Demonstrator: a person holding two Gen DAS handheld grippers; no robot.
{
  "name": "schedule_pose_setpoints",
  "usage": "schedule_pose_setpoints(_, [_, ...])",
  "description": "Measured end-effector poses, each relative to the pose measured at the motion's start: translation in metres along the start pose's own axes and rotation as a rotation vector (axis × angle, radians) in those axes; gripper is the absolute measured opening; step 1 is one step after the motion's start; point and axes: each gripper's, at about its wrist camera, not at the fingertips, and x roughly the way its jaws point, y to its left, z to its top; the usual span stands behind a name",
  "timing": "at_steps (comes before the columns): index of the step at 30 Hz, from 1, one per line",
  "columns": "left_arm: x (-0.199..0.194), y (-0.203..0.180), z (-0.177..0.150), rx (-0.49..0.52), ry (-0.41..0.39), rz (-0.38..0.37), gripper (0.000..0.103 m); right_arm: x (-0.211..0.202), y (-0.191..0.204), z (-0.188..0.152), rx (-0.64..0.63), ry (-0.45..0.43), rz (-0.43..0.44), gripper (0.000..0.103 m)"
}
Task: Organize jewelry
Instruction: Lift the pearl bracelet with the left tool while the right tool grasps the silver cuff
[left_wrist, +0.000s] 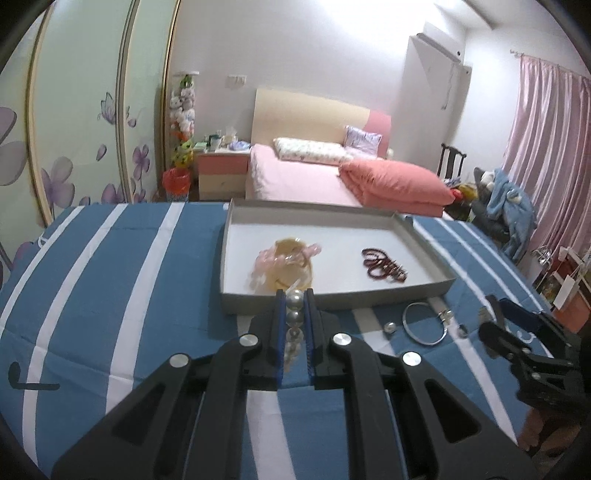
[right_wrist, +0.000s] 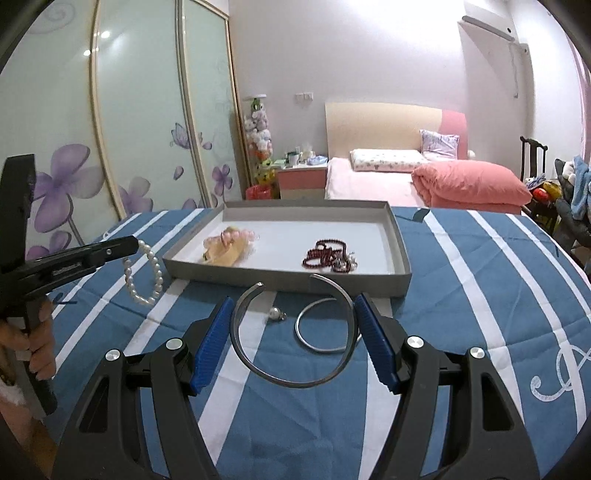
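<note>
My left gripper (left_wrist: 295, 293) is shut on a white pearl bracelet (left_wrist: 294, 317), held above the striped cloth just before the grey tray (left_wrist: 332, 299). In the right wrist view the bracelet (right_wrist: 144, 273) hangs as a loop from its tips. My right gripper (right_wrist: 293, 299) is closed on a wide silver open cuff bangle (right_wrist: 295, 384), which spans the gap between both blue pads. The tray (right_wrist: 288, 277) holds a pink bracelet with an amber bangle (right_wrist: 231, 247) and a dark red bead bracelet (right_wrist: 327, 254).
On the blue-and-white striped cloth (right_wrist: 461, 295) before the tray lie a thin silver bangle (right_wrist: 321, 328) and a small pearl earring (right_wrist: 275, 315). A hand (right_wrist: 37, 343) holds the left gripper's handle. A pink bed and wardrobe doors stand behind.
</note>
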Motion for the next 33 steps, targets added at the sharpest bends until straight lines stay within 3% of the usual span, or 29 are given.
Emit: schedule_pose_setpoints(33, [-0.036,-0.016,0.013,0.029,-0.135,-0.013,0.01,-0.004,0.006,0.031,0.006,-0.175,-0.077,0.068])
